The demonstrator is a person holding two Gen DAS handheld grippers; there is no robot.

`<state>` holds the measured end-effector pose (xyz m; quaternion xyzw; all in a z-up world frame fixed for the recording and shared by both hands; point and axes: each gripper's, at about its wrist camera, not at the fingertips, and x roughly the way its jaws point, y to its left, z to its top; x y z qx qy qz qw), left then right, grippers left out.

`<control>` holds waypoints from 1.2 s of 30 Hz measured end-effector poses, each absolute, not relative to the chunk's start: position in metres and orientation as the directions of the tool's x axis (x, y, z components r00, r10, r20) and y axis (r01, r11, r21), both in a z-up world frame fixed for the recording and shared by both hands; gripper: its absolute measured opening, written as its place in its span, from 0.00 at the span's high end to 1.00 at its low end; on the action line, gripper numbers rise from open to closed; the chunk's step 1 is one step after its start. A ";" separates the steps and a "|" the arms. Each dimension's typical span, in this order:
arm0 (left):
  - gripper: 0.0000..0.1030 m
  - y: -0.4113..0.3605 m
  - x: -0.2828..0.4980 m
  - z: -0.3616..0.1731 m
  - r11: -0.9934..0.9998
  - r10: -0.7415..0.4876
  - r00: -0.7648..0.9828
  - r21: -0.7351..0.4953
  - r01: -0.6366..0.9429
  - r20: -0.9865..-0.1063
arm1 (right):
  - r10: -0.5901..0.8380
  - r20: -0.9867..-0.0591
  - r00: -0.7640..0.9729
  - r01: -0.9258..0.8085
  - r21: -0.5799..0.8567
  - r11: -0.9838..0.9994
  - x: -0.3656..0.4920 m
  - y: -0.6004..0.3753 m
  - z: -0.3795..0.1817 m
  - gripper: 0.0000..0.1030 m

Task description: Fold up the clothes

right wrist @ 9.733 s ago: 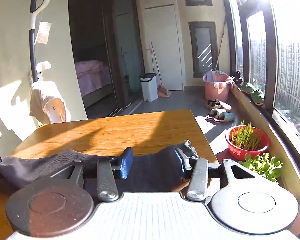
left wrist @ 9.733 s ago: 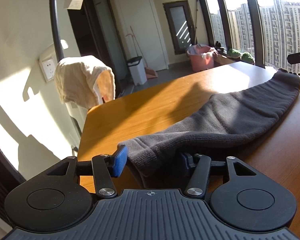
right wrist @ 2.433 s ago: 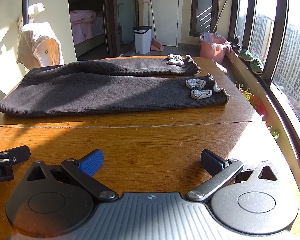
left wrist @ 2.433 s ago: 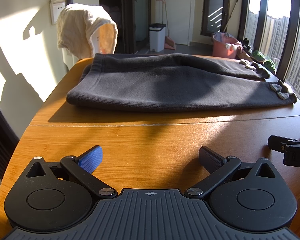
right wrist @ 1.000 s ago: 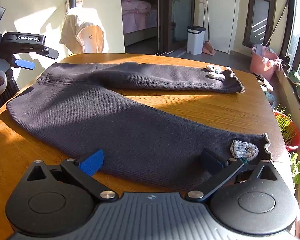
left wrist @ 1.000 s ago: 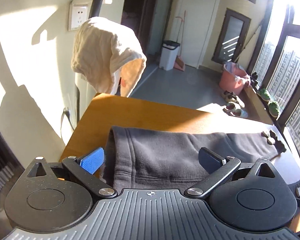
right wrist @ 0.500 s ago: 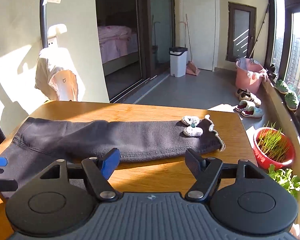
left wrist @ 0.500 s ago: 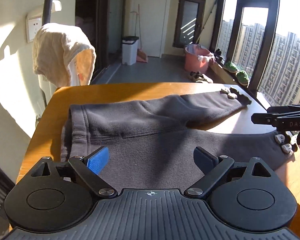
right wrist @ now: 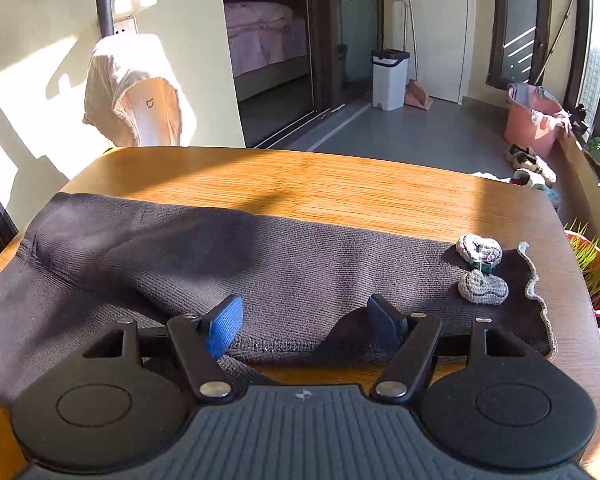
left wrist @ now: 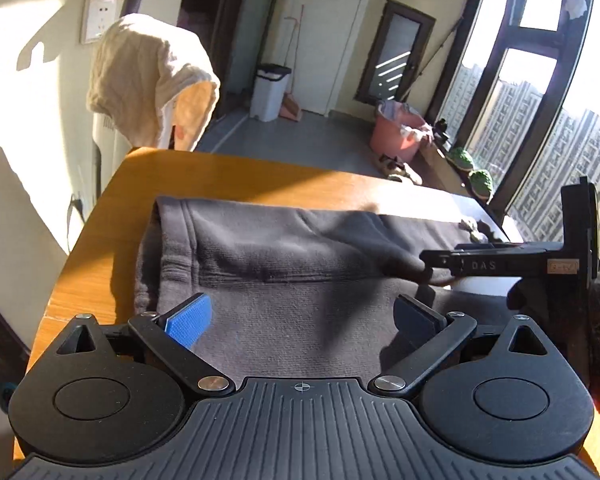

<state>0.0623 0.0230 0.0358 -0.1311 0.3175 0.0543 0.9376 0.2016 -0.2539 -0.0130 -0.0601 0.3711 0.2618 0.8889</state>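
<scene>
Dark grey knit trousers point(left wrist: 284, 256) lie on the wooden table point(left wrist: 236, 172), waistband at the left, legs running right. In the right wrist view the far leg point(right wrist: 300, 264) ends in a frilled cuff with two small knitted grey ornaments point(right wrist: 480, 268). My left gripper point(left wrist: 304, 316) is open, low over the waist part of the near leg. My right gripper point(right wrist: 304, 320) is open, its fingers straddling the near edge of the far leg. It also shows in the left wrist view point(left wrist: 500, 266), coming in from the right over the trousers.
A cream towel point(left wrist: 148, 76) hangs over a white appliance at the table's far left corner. Beyond the table stand a white bin point(right wrist: 390, 78), a pink basket point(right wrist: 532, 116), and shoes on the floor. A red plant pot point(right wrist: 596, 272) sits past the right edge.
Both grippers have moved closer to the trousers. My right gripper has dropped down to the far leg's near edge and narrowed slightly. My left gripper stays open over the waist end.
</scene>
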 end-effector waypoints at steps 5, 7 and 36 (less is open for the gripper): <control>0.02 0.062 0.130 0.030 0.942 0.118 0.733 -0.158 -0.296 -0.670 | 0.349 -0.644 0.681 -0.375 0.102 0.921 0.208 -0.290 0.008 0.65; 0.03 0.071 0.151 0.019 0.938 0.118 0.691 -0.149 -0.314 -0.713 | 0.290 -0.611 0.736 -0.292 0.100 0.951 0.220 -0.314 0.021 0.65; 0.80 0.069 0.035 0.066 0.960 0.049 0.838 -0.207 -0.190 -0.543 | 0.337 -0.448 0.828 -0.262 0.223 0.939 0.132 -0.414 0.044 0.95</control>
